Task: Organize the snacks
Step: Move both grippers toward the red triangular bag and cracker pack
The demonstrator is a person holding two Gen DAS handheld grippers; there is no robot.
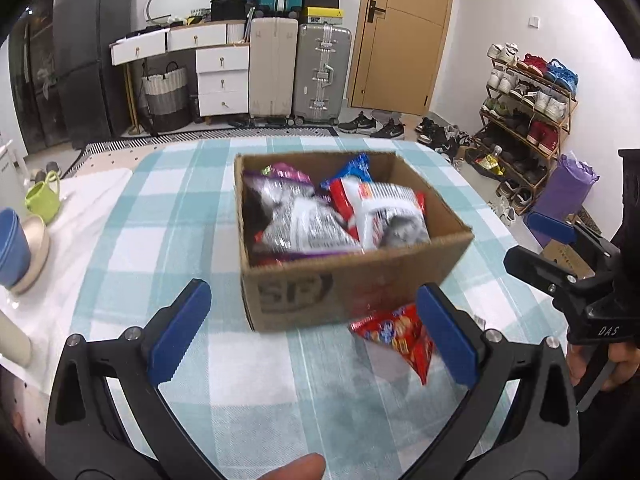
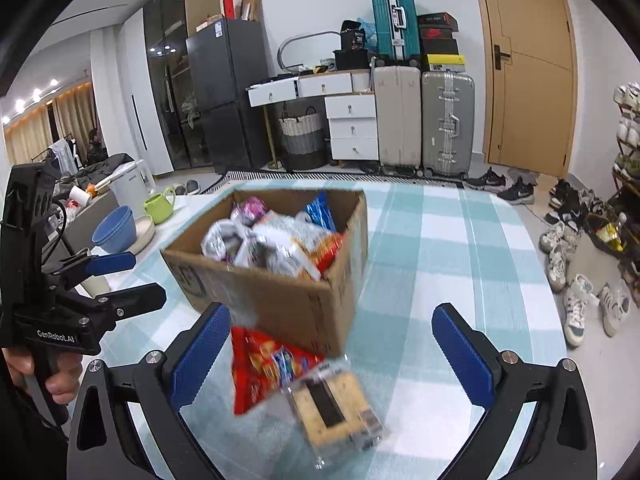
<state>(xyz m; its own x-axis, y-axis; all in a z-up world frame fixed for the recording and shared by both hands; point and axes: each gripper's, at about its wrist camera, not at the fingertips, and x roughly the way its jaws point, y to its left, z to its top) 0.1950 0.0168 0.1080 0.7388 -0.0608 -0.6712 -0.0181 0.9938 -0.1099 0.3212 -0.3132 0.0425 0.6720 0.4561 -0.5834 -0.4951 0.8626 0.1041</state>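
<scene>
An open cardboard box [image 1: 352,292] [image 2: 296,304] stands on the teal-checked table, filled with several snack packets [image 1: 320,216] [image 2: 276,240]. A red snack packet [image 1: 394,332] [image 2: 260,364] lies on the cloth in front of the box. In the right wrist view a clear packet of sandwich crackers [image 2: 340,404] lies against it, blurred. My left gripper [image 1: 314,334] [image 2: 136,278] is open, with the red packet just inside its right finger. My right gripper [image 2: 332,356] [image 1: 524,240] is open too, and both loose packets sit between its fingers without being pressed.
A green mug [image 1: 42,198] [image 2: 158,206], blue bowls [image 1: 12,248] [image 2: 114,230] and a beige plate [image 2: 144,232] stand at the table's left on a white cloth. A white kettle [image 2: 132,184] is behind them. Shoes and a shoe rack [image 1: 528,120] fill the floor to the right.
</scene>
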